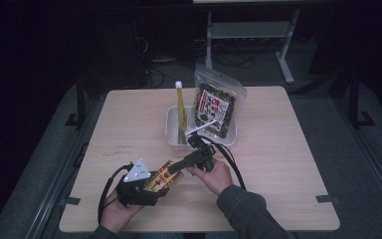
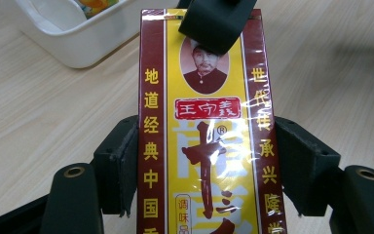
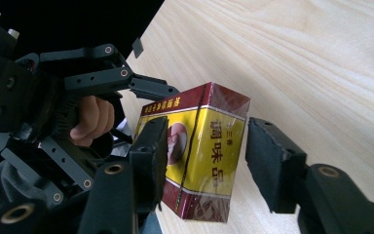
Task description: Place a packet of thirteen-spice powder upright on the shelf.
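Inside, white tray holds snack bag, tube.

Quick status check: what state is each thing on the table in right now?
Seasoning box: sealed in film, clamped by the left gripper.
Right gripper: jaws around the box's far end, one pad apart from it.
Tray: holds an upright tube and a leaning snack bag.
Snack bag: zipped shut.

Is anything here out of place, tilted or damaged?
Nothing looks damaged or spilled. The red and yellow box is held by the left gripper; the right gripper straddles its far end. The white tray sits square on the table.
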Motion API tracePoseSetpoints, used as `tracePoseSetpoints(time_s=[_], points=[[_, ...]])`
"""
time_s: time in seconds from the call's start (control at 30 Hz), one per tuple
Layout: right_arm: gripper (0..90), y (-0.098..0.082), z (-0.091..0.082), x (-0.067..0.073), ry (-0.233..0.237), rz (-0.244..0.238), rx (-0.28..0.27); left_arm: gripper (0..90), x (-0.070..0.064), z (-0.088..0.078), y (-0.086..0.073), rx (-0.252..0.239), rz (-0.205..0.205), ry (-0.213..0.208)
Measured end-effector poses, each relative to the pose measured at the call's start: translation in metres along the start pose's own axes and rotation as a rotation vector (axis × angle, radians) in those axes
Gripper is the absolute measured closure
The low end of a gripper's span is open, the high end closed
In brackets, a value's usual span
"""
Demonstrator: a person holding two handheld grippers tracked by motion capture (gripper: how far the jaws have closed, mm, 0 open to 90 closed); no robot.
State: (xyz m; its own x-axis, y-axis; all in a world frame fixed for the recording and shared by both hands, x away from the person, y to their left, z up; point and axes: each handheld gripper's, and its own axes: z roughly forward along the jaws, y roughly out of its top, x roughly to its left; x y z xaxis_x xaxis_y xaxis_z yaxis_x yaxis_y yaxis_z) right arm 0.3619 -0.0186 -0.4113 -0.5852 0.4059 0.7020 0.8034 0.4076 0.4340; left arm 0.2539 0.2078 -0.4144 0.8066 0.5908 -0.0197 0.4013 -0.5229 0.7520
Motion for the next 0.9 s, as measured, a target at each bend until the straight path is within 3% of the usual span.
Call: tracePoseSetpoints(time_s=[0.53,0.63,0.9], points=[[58.3,0.002,-0.0021,-0.0007,0.058,0.052,-0.006,31.9,0.0,-0.0023,0.0003,-0.026,0.004,0.018],[60.7,0.002,-0.0034,-0.001,0.071,0.079,-0.009,31.9,0.0001,-0.0019,0.0001,-0.026,0.009,0.018],[64.5,0.005,-0.0053,0.0045,0.063,0.099,-0.004,31.9,0.0006,-0.0011,-0.0009,-0.027,0.01,0.028]])
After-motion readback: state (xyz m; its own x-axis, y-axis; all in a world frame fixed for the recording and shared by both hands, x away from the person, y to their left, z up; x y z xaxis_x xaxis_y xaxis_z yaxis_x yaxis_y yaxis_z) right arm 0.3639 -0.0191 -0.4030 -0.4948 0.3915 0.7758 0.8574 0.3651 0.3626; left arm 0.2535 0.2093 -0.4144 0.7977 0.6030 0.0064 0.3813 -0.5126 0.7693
